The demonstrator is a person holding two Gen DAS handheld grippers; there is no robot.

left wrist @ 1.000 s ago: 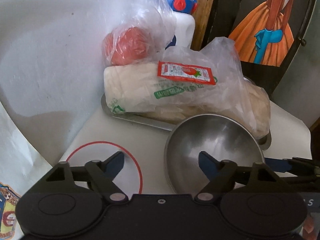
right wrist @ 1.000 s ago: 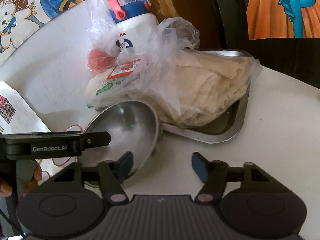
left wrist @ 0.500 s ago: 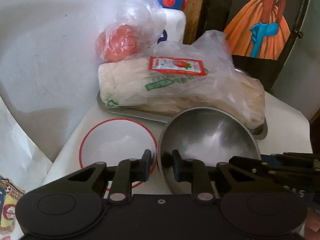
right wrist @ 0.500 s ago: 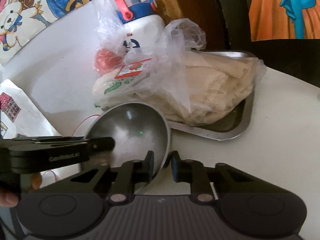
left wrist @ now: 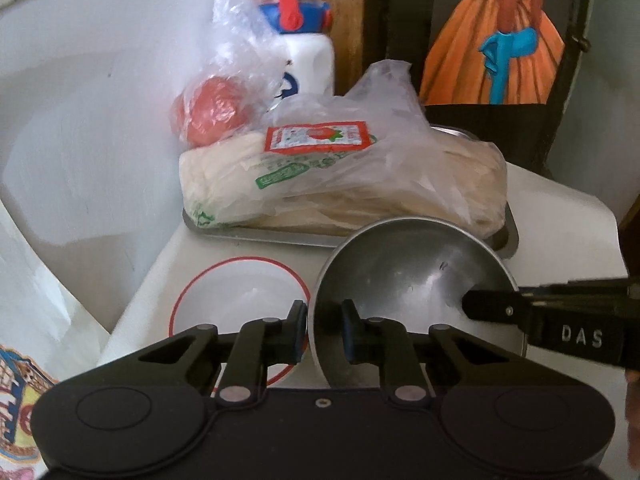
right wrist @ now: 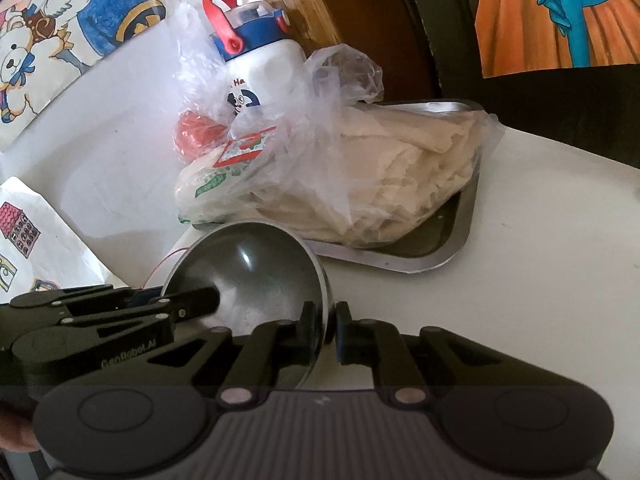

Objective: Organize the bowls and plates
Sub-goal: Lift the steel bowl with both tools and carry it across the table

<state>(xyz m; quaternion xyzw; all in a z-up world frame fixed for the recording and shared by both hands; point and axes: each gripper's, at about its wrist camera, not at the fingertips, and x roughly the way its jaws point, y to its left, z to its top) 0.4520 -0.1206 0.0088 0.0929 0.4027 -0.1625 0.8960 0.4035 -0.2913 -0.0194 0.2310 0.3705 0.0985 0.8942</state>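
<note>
Your left gripper (left wrist: 323, 332) is clamped on the left rim of the steel bowl (left wrist: 412, 288); your right gripper (right wrist: 323, 330) pinches its opposite rim. The bowl sits tilted near the table's (right wrist: 540, 280) left edge, just in front of the metal tray (right wrist: 452, 248) carrying bagged flatbread (left wrist: 360, 184). The red-rimmed plate (left wrist: 240, 296) lies just beside the bowl, at the table's left edge.

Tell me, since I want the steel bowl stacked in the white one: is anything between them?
Nothing visible. The steel bowl, gripped on opposite rims by the left gripper and the right gripper, sits right beside the red-rimmed white bowl. The tray with the bagged food lies behind both.
</note>
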